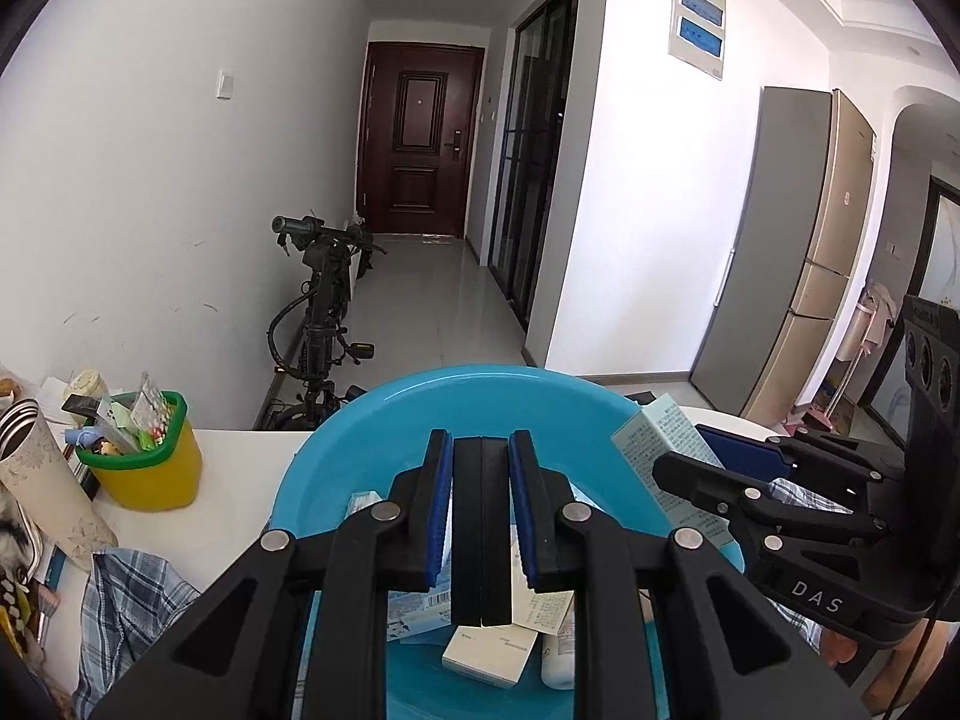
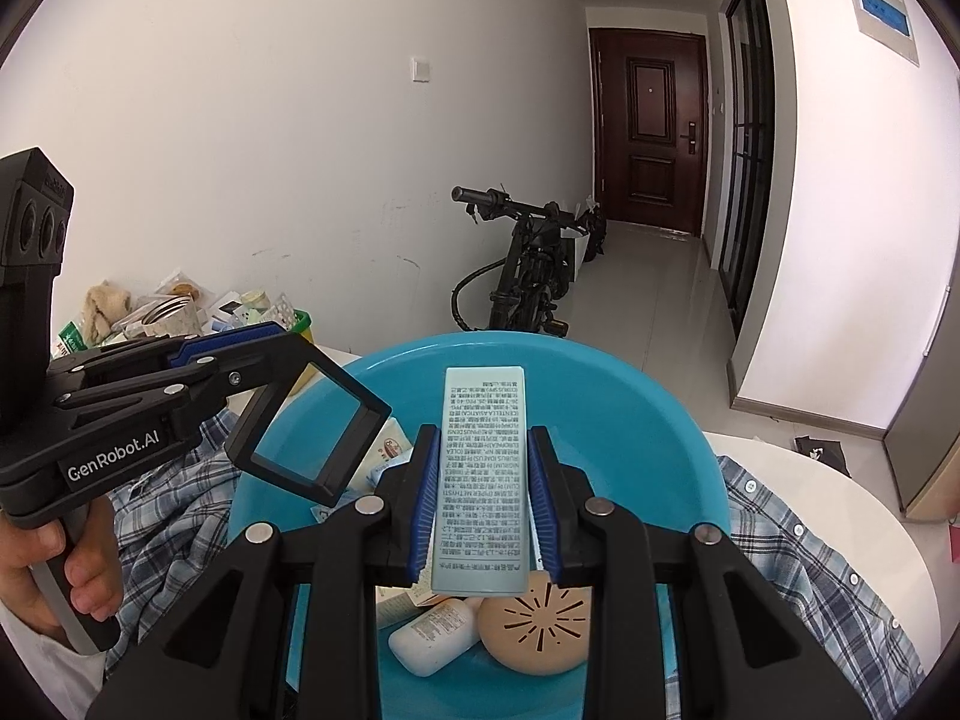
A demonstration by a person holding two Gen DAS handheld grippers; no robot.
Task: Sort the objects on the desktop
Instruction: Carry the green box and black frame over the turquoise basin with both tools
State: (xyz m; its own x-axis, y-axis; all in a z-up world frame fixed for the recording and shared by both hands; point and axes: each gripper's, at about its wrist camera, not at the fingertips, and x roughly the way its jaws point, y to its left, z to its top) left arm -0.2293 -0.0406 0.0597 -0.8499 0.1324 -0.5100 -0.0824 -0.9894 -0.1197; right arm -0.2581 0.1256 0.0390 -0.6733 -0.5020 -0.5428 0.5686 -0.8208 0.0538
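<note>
While both grippers are held over the blue basin (image 2: pixel 630 396), a black frame (image 2: pixel 309 432) is clamped by the left gripper (image 1: pixel 481 516) and a printed box (image 2: pixel 483 480) by the right gripper (image 2: pixel 483 501), presumably for depositing.

White-walled hallway (image 1: pixel 150 180) with pale grey tiled floor (image 1: pixel 420 312), ending at a dark brown panelled door (image 1: pixel 420 138). Black folding bicycle (image 1: pixel 318 312) parked against the left wall below a white light switch (image 1: pixel 224 84); black-framed glass sliding doors (image 1: pixel 531 168) on the right, then a white wall holding a panel with two blue windows (image 1: pixel 698 24). Tall grey and gold refrigerator (image 1: pixel 798 252) further right, all in bright, even daylight.
</note>
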